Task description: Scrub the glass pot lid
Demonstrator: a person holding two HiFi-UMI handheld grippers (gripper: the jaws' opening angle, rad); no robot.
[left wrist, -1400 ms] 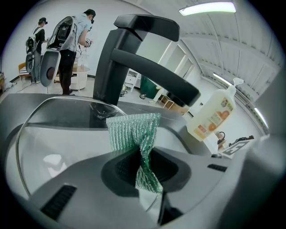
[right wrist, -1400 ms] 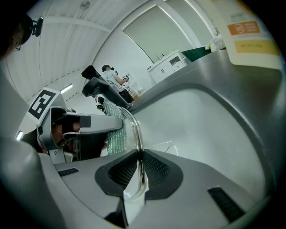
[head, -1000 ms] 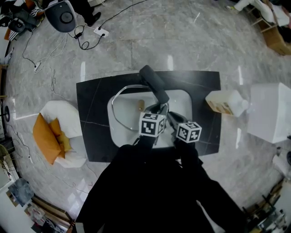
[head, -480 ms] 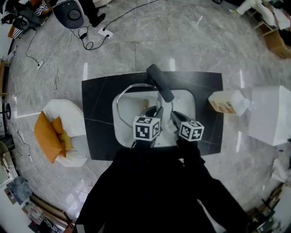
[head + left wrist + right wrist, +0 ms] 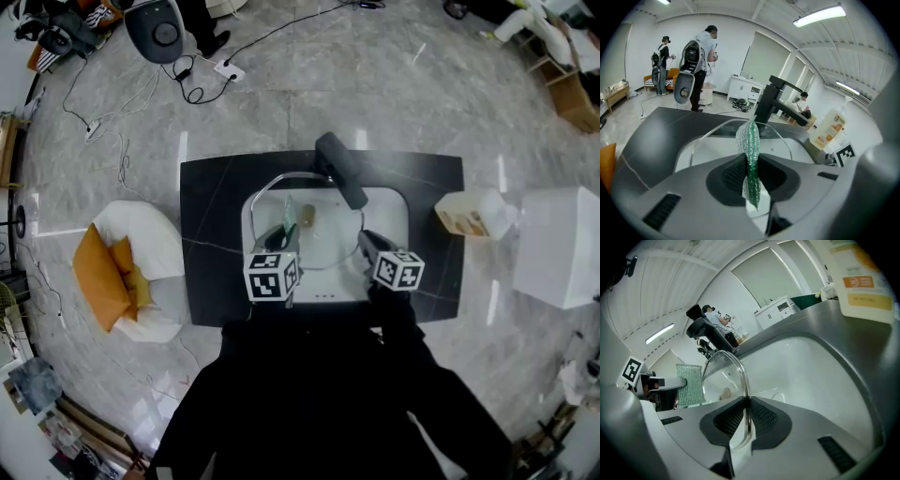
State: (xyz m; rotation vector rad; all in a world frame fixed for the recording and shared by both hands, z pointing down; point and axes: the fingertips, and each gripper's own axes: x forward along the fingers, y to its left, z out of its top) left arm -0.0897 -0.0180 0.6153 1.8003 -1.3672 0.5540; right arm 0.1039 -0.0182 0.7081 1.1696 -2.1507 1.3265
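Right gripper (image 5: 746, 411) jaws clenched on glass pot lid (image 5: 724, 375) rim, lid upright on edge over sink basin (image 5: 801, 366). Left gripper (image 5: 751, 176) jaws grasp green scouring pad (image 5: 749, 138). Lid face lies straight ahead of them, near; contact unclear.

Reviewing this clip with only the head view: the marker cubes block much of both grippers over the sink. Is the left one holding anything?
Observer: Yes. The left gripper view shows the left gripper shut on a green mesh scrub pad, seen edge-on.
Operator: And the right?
Observer: The right gripper is shut on the rim of the glass lid, held upright over the white sink.
Operator: Is the pad on the glass?
Observer: In the right gripper view the pad hangs beside the lid's face; contact I cannot tell.
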